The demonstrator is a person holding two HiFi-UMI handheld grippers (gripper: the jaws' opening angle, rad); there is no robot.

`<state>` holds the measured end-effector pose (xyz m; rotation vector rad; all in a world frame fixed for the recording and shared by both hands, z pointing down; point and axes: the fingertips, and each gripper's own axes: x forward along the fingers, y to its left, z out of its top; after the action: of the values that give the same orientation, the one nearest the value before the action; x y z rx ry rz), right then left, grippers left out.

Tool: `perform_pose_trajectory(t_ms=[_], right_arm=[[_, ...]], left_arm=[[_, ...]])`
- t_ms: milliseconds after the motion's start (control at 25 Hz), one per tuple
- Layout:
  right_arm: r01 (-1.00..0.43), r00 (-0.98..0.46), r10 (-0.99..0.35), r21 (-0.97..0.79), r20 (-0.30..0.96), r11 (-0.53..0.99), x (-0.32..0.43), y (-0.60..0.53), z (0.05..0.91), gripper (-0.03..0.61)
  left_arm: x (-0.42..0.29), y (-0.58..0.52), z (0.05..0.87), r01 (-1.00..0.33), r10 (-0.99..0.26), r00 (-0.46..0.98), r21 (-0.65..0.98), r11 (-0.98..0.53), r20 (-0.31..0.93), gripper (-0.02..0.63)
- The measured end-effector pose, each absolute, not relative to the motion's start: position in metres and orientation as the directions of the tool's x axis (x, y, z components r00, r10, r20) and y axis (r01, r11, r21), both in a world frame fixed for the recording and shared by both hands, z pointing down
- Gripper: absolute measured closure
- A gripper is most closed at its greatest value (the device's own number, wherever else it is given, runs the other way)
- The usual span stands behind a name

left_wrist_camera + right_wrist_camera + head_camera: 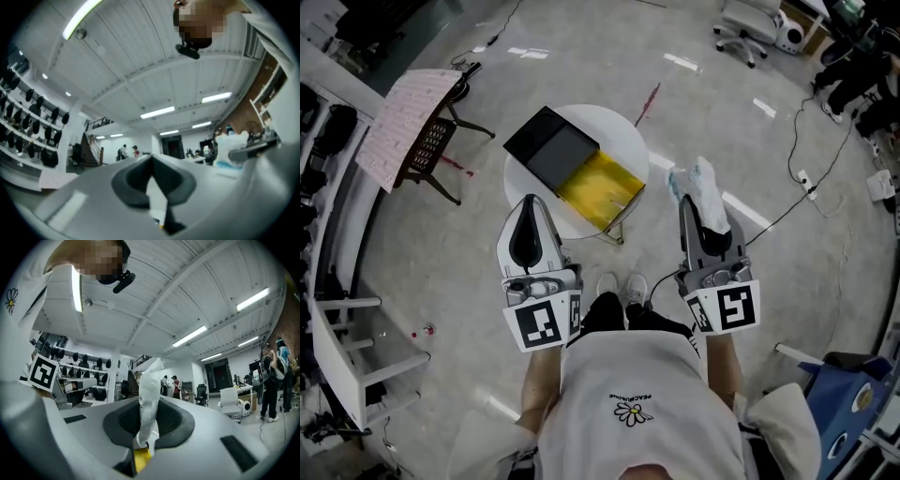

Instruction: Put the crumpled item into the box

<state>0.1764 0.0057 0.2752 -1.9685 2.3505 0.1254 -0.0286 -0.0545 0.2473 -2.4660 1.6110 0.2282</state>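
An open box (577,169) with a black lid and a yellow inside stands on a small round white table (619,122) in front of me. My right gripper (703,202) is held to the right of the table, off its edge, shut on a crumpled white and pale blue item (698,187). In the right gripper view the crumpled item (150,394) stands up from between the dark pads of the right gripper (149,427). My left gripper (530,206) hovers over the table's near left edge, shut and empty. The left gripper view shows the left gripper (152,176) pointing up, jaws together.
A chair with a pink sheet (408,127) stands left of the table. White shelving (347,356) runs along the left. An office chair (750,28) and floor cables (806,178) lie at the far right. My shoes (621,286) are by the table's foot.
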Motion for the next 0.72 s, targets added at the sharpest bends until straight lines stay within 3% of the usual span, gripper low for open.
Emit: perform_pose_trajectory(t_ms=[480,600,720], right_arm=[[-0.983,-0.181,-0.980,0.003,-0.077,0.181,0.165,-0.048,0.283,0.548],[-0.962,-0.243,-0.970,0.135,-0.031,0.237,0.148,-0.067,0.289,0.548],[-0.853,-0.297,-0.942,0.398,0.160,0.336,0.121,-0.095,0.329,0.548]], left_arm=[[-0.036,-0.111,0.253,-0.920,-0.899,0.389,-0.041,-0.389,-0.202,0.614],[-0.040,-0.118,0.255,-0.923,-0.902,0.383,-0.040,-0.383,-0.198,0.614],[-0.046,-0.122,0.263,-0.928,-0.912,0.371,-0.034,-0.371,-0.175,0.613]])
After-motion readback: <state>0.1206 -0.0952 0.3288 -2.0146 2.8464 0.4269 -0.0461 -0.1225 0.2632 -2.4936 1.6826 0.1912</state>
